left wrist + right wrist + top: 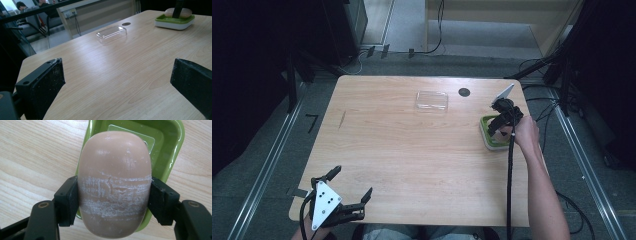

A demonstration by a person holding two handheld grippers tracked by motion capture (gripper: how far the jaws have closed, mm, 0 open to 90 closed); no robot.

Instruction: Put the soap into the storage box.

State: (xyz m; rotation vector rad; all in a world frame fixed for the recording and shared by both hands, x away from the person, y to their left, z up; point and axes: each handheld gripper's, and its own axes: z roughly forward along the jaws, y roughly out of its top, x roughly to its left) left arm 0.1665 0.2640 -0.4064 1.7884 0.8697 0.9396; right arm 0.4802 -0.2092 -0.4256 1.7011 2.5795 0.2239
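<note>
Spanning the scene: light wood worktop (412, 150), grey floor around, middle bare. Clear lid (432, 100) near far edge. Right gripper (113, 197) pinching tan soap (115, 182) over green dish (486, 131), right edge. Left gripper (353, 186) spread, near-left corner.

Dim room: grey carpet floor (272, 145), pale wood table (412, 160), floor cables (542, 107), distant chairs (27, 26).

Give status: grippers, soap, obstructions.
Right gripper shut on soap bar, over green dish. Left gripper open, idle at near edge. Clear lid mid-table, not obstructing.
</note>
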